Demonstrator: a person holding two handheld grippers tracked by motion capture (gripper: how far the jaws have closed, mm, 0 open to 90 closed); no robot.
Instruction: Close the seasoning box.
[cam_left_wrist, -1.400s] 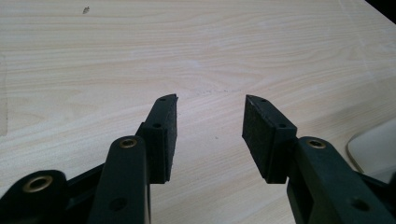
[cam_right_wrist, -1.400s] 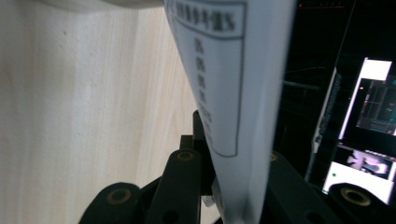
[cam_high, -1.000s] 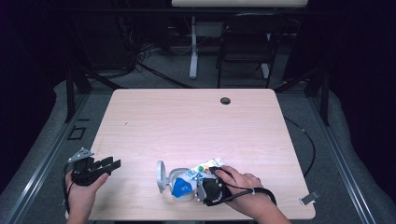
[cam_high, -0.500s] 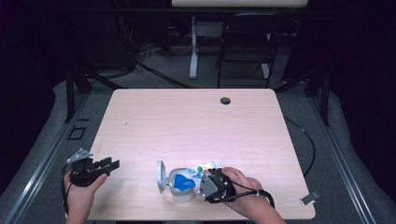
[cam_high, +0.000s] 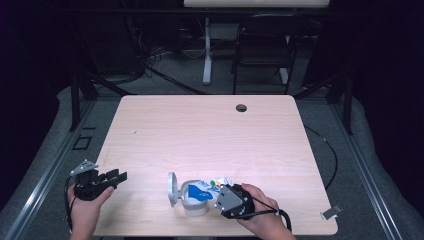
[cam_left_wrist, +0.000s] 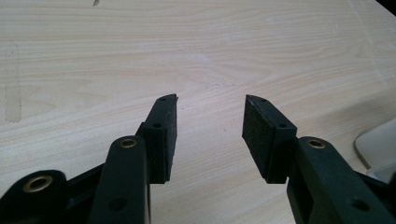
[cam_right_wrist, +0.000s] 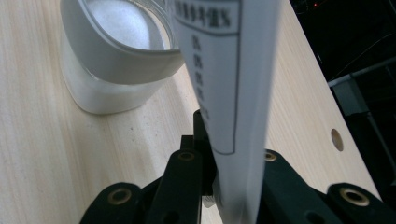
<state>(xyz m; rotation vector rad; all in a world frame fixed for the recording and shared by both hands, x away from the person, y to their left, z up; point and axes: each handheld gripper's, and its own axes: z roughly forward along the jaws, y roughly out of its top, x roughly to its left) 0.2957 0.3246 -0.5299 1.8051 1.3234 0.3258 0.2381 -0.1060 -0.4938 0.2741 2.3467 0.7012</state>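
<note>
Right gripper (cam_high: 216, 192) is pinching the printed packet (cam_right_wrist: 224, 84) tight and has been shifting it from over the white jar (cam_high: 192, 202) to just beside its rim, so I'm guessing it's tipping contents in. Left gripper (cam_left_wrist: 210, 126) is idling at the table's (cam_high: 210, 130) edge, fingers spread, holding nothing. Count: one jar, one lid (cam_high: 172, 187) propped against it, one packet.

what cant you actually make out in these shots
- Packet in the right tongs: right gripper view cuts off its top edge; the print is blurred and too small to read.
- Packet's lower end: hidden between the jaws.
- White container: in the high view, the blue and white packet and the hand cover its opening, so contents cannot be told.
- Left tongs: open over bare table.
</note>
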